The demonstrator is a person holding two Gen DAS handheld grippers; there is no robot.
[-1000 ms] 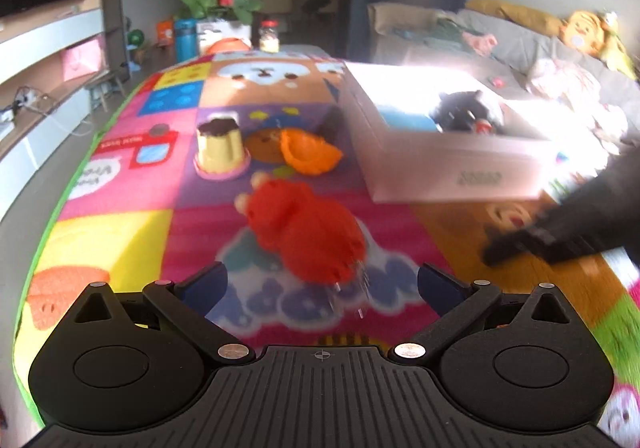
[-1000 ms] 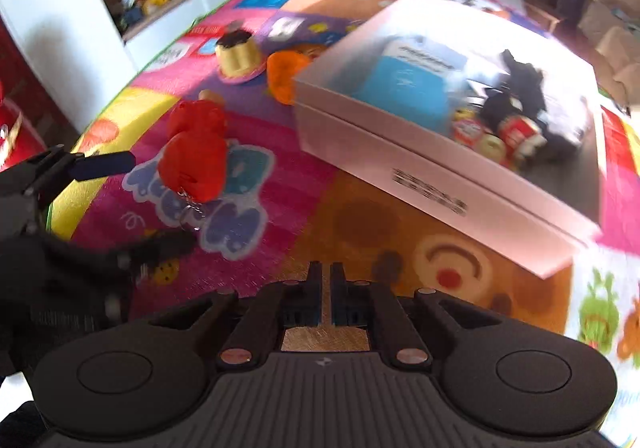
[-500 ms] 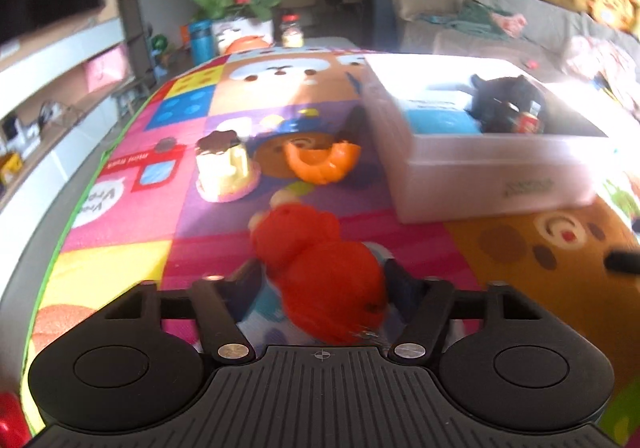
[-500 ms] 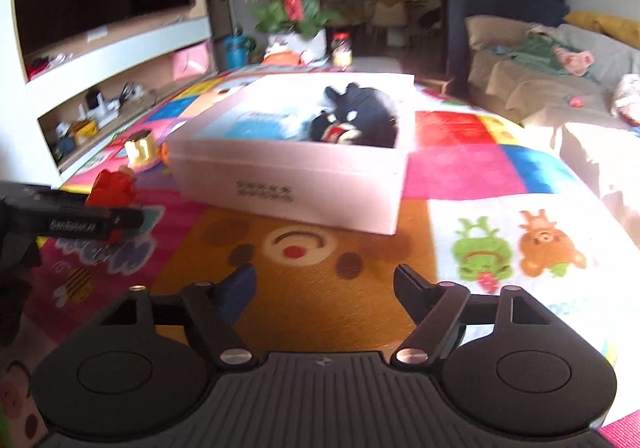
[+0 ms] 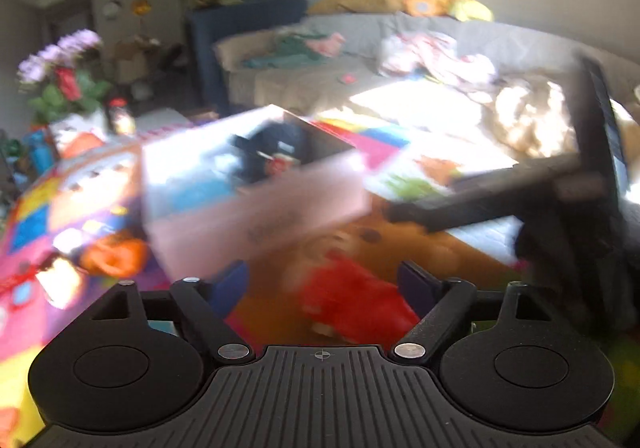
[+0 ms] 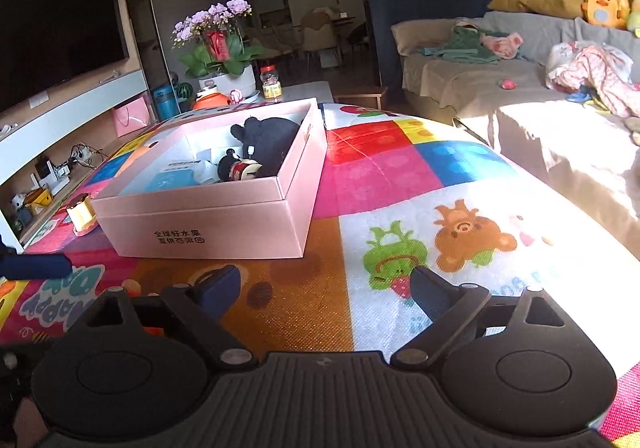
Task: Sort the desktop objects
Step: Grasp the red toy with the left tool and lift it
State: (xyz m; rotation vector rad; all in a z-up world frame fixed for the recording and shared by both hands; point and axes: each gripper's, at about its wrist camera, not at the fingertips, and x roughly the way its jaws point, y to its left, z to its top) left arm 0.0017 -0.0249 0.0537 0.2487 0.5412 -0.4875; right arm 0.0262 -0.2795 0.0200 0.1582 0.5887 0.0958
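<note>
Red plush toy (image 5: 352,300) lies between the left gripper (image 5: 324,280)'s fingers, whose jaws have just been widening, apparently no longer pinching it, short of the pink box (image 6: 208,219). Right gripper (image 6: 326,284) gapes empty, jaws just opened.

Matte black plastic left gripper (image 5: 322,280) showing round disc housings, ribbed centre plate carrying a small crosshair mark, silver screws gleaming at the linkage pivots, dark blue pads lining both fingers, matching black right gripper (image 6: 325,286) showing identical parts
</note>
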